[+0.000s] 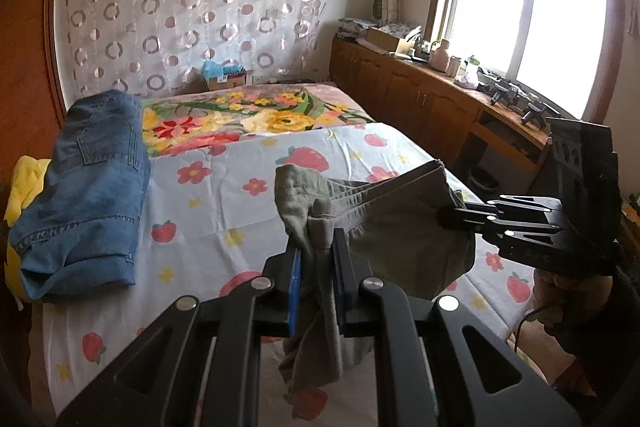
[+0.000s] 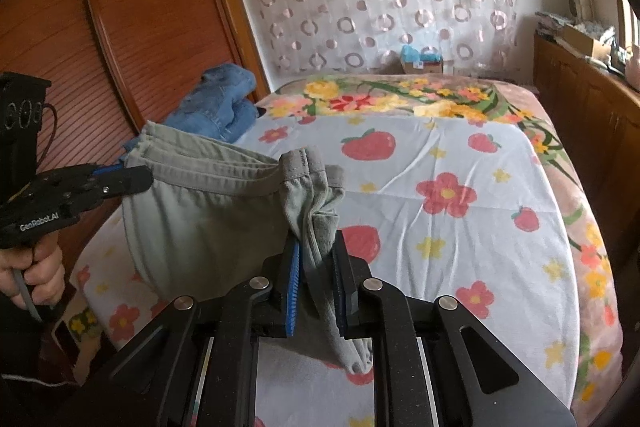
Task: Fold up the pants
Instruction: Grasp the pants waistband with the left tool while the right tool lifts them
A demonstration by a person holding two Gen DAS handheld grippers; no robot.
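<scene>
Grey-green pants [image 1: 400, 223] hang in the air above the bed, stretched by the waistband between both grippers. My left gripper [image 1: 316, 239] is shut on one bunched end of the waistband. My right gripper [image 1: 448, 217] is shut on the other end, off to the right. In the right wrist view the pants [image 2: 208, 211] hang to the left, my right gripper [image 2: 318, 247] pinches bunched fabric, and my left gripper [image 2: 132, 177] clamps the far end.
The bed [image 1: 248, 163] has a strawberry and flower sheet [image 2: 440, 187] and a floral blanket [image 1: 256, 119] at the far end. Folded blue jeans [image 1: 92, 191] lie on the left over a yellow item [image 1: 24, 183]. A wooden cabinet [image 1: 420, 99] runs along the right; a wardrobe [image 2: 80, 39] stands left.
</scene>
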